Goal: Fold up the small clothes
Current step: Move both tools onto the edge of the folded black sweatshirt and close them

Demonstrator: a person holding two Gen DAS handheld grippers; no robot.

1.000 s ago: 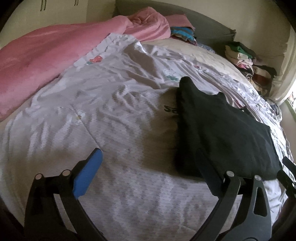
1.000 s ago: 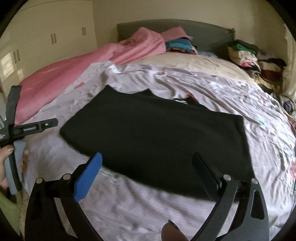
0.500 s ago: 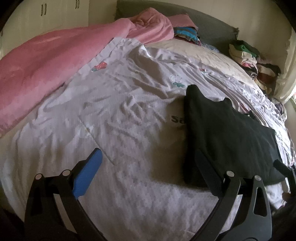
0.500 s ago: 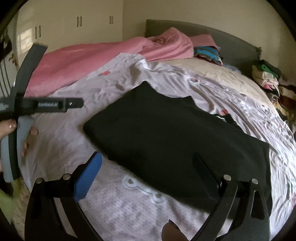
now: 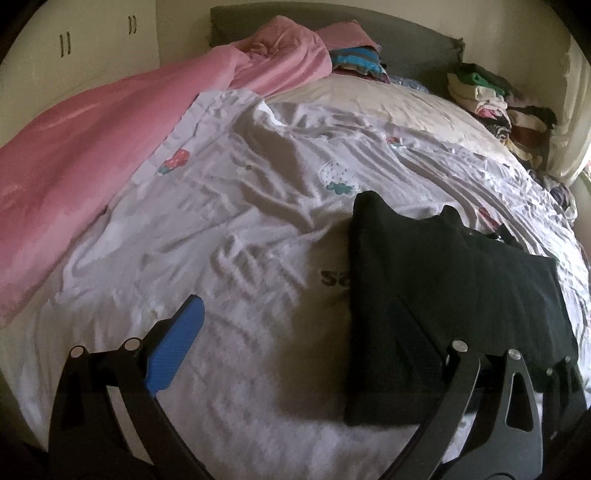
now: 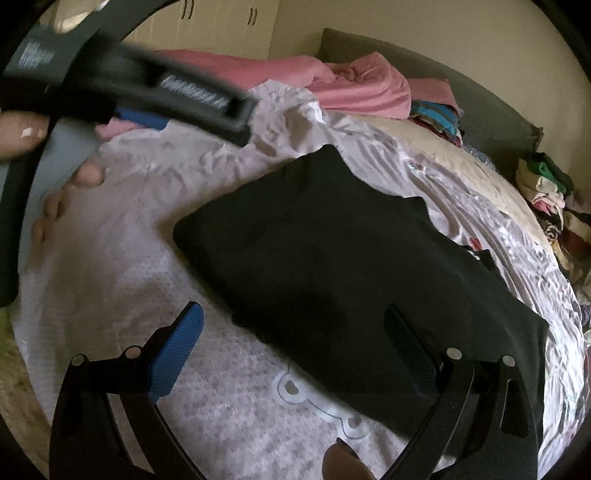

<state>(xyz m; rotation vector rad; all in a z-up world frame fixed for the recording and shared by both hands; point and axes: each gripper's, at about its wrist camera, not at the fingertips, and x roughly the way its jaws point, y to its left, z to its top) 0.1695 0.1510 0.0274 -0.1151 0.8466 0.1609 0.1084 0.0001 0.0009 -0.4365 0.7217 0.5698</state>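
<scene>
Both grippers, left gripper (image 5: pixel 299 332) and right gripper (image 6: pixel 295 341), hover with fingers apart over 1 black garment (image 6: pixel 332 258), seemingly soft, limp and light, best pinched at a corner.

A wide bed (image 5: pixel 258 229) fills the room under a rumpled white printed sheet (image 5: pixel 229 258). A grey padded headboard (image 5: pixel 413 48) stands at its far end against a cream wall (image 6: pixel 443 33). Left of the bed, pale wardrobe doors (image 5: pixel 92 40) line the wall. Daylight enters at the bed's right edge.
</scene>
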